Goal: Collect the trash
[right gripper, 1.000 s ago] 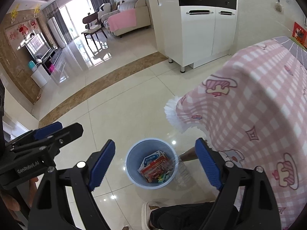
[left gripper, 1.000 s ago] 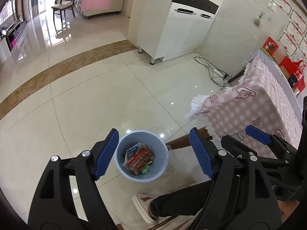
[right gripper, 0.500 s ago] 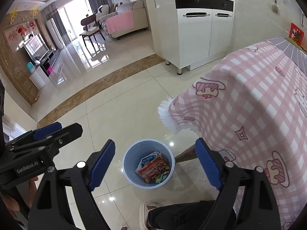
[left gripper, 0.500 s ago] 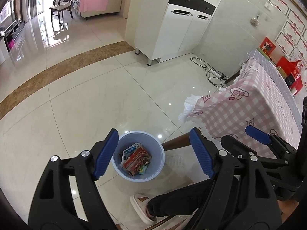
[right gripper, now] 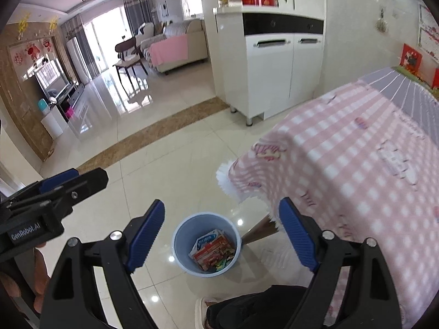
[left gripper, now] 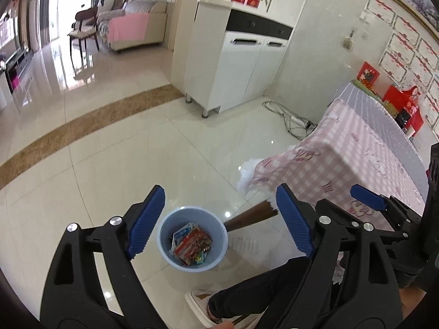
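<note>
Down on the glossy cream floor tiles stands a round pale-blue plastic bin (left gripper: 192, 240), the landmark for everything else; it holds flat printed packets (left gripper: 192, 242), a white-and-blue one on top of a red one, whose lettering is too small to read. Left of the bin in the right wrist view, the left gripper (right gripper: 46, 200) shows side-on as black plastic with a blue tip, and its body carries the one legible label, "GenRobot.AI" in white; a hand (right gripper: 19, 282) grips its handle. In its own view the left gripper (left gripper: 219, 218) has ribbed blue pads on black angular arms with silver screws; its jaws are opening, and nothing lies between them, the bin far below. The right gripper (right gripper: 222, 231), of the same build, stands wide apart and empty above the bin. Just right of the bin a brown wooden table leg (left gripper: 251, 215) slants up under a pink-and-white checked tablecloth (right gripper: 343, 181) with a white fringe. Below the bin, a pale slipper (left gripper: 199, 305) and a dark trouser leg (left gripper: 255, 290). Well beyond the bin stands a glossy white cabinet (right gripper: 279, 74) with a black band and silver handles.
</note>
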Demonstrator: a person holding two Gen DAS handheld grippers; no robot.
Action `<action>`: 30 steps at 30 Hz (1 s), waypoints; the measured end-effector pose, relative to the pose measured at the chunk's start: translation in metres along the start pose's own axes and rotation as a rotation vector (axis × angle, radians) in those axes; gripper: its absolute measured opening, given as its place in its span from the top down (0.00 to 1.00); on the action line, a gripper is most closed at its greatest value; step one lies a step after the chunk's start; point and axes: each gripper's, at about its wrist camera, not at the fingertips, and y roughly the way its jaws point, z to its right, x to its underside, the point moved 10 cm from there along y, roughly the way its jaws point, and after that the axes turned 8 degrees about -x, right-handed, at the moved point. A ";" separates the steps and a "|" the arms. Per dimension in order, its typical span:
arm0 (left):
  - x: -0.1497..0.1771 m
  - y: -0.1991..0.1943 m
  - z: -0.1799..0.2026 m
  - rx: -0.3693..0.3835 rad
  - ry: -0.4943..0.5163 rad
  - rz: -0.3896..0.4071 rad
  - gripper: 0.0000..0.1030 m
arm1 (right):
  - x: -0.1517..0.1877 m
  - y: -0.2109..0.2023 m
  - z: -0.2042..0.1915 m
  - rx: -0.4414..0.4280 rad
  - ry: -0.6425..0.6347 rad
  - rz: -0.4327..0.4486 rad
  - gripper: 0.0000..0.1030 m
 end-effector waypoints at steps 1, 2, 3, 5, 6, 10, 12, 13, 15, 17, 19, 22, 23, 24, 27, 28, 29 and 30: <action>-0.002 -0.005 0.003 0.003 0.004 0.008 0.18 | -0.002 -0.007 0.002 0.009 0.000 0.013 0.19; -0.004 -0.011 0.006 0.007 0.009 0.019 0.18 | -0.005 -0.019 0.004 0.016 0.001 0.033 0.18; -0.007 -0.020 0.010 0.011 0.014 0.033 0.18 | -0.006 -0.026 0.006 0.019 0.003 0.045 0.18; -0.011 -0.032 0.016 0.019 0.023 0.055 0.18 | -0.009 -0.043 0.012 0.036 0.006 0.071 0.17; -0.013 -0.041 0.021 0.022 0.030 0.069 0.17 | -0.010 -0.053 0.015 0.046 0.009 0.085 0.17; -0.019 -0.069 0.042 0.044 0.072 0.110 0.15 | -0.010 -0.089 0.027 0.080 0.017 0.141 0.16; -0.019 -0.082 0.051 0.056 0.078 0.128 0.14 | -0.008 -0.109 0.032 0.096 0.016 0.169 0.15; -0.020 -0.089 0.056 0.061 0.082 0.140 0.13 | -0.006 -0.119 0.034 0.107 0.018 0.182 0.15; -0.020 -0.103 0.066 0.060 0.098 0.164 0.12 | -0.003 -0.142 0.042 0.125 0.032 0.215 0.14; -0.018 -0.117 0.078 0.057 0.127 0.188 0.12 | 0.000 -0.160 0.048 0.137 0.041 0.240 0.13; -0.016 -0.133 0.091 0.065 0.152 0.209 0.11 | 0.003 -0.176 0.053 0.158 0.044 0.266 0.13; -0.013 -0.155 0.107 0.076 0.170 0.250 0.10 | 0.009 -0.207 0.061 0.187 0.055 0.311 0.13; -0.012 -0.161 0.112 0.074 0.178 0.264 0.10 | 0.009 -0.213 0.062 0.189 0.057 0.322 0.13; -0.011 -0.168 0.116 0.072 0.186 0.281 0.09 | 0.012 -0.222 0.063 0.197 0.057 0.337 0.13; -0.009 -0.183 0.128 0.067 0.207 0.317 0.09 | 0.017 -0.244 0.064 0.225 0.045 0.371 0.12; -0.008 -0.187 0.131 0.060 0.215 0.327 0.09 | 0.019 -0.249 0.063 0.231 0.043 0.379 0.12; -0.007 -0.190 0.134 0.056 0.224 0.331 0.09 | 0.021 -0.256 0.063 0.240 0.037 0.391 0.12; -0.005 -0.192 0.136 0.055 0.232 0.335 0.09 | 0.022 -0.261 0.063 0.250 0.031 0.401 0.12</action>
